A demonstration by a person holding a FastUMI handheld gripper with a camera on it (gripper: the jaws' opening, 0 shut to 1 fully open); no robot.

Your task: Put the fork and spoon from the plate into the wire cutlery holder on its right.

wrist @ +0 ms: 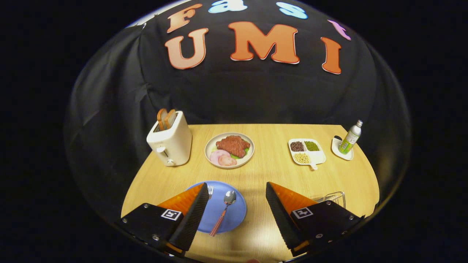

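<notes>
A blue plate [234, 213] lies on the wooden table, partly under my left finger. On it rests a spoon [223, 212] with a checked handle, its bowl pointing away from me. Only the tines of a fork [210, 190] show beside the left finger; the rest is hidden behind it. The wire cutlery holder [334, 198] stands to the right of the plate, mostly hidden behind my right finger. My gripper [237, 188] hovers above the plate's near side, open wide, with nothing between its fingers.
Farther back stand a white toaster [171, 142] with bread slices, a plate of meat [229, 149], a divided dish of beans [306, 150] and a bottle [350, 137] on a small white saucer. The table [270, 175] ends just beyond them at the black cloth.
</notes>
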